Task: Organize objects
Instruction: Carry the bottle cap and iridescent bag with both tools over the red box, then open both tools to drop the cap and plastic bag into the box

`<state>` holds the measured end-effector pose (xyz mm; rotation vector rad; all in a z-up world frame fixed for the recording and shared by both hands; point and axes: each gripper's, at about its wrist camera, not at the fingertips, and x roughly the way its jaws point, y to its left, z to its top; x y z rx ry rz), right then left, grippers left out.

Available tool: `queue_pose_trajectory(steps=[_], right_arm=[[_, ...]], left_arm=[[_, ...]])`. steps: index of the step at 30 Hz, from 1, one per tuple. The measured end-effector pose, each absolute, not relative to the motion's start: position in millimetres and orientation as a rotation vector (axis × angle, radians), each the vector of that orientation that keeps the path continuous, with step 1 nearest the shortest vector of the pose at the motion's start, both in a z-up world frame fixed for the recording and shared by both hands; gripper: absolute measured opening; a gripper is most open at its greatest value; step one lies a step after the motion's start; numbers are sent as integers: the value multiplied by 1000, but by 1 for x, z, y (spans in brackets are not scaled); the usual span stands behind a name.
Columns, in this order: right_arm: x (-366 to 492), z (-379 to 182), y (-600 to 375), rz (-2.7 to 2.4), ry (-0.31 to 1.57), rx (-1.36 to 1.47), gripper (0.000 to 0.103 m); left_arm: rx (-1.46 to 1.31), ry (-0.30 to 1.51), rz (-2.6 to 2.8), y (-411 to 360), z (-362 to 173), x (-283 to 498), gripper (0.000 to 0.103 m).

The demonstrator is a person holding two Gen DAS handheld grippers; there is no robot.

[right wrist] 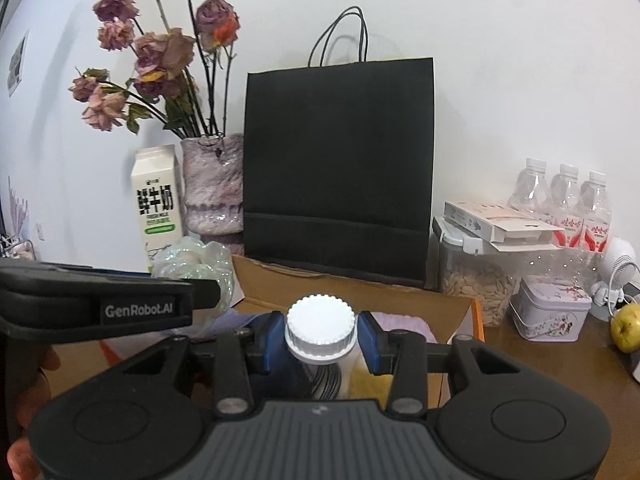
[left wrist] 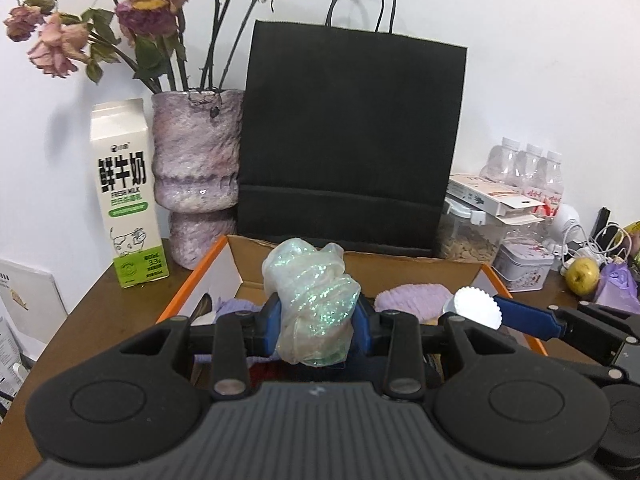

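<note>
So the left hand-held gripper (left wrist: 316, 320) was clamped on a crumpled iridescent plastic wad (left wrist: 314, 304), held up over the open cardboard box (left wrist: 420, 268) right ahead of it. The right hand-held gripper (right wrist: 320, 338), just off to the left one's right, was squeezing a white-capped bottle (right wrist: 320, 332) by the neck above that same box. Black paper bag (left wrist: 352, 136) stood on the surface straight behind the box, milk carton (left wrist: 126, 196) further left.

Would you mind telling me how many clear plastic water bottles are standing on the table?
3. They stand in a row at the back right against the wall, behind the flat cardboard box: left bottle, middle bottle, right bottle. More could be hidden behind them.
</note>
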<state>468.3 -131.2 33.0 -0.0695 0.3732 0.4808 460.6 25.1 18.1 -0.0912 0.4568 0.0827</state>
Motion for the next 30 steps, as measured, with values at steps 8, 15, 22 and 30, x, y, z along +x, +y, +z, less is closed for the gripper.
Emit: queue_pose_trajectory(steps=[8,15,22,30], right_arm=[[503,25,-125,457,391,-75,39],[519,16,-122,445,423,-84,39],[518,11,-123,397,431,-94,103],[518,11,-124,394,442,-87,103]], left_arm=[[-70,468,96,33,5,501,36],[-76,481,99,42,-1,517,40],[-47,411,180,44,3,510,103],[-72,434,209,55,3,513,103]])
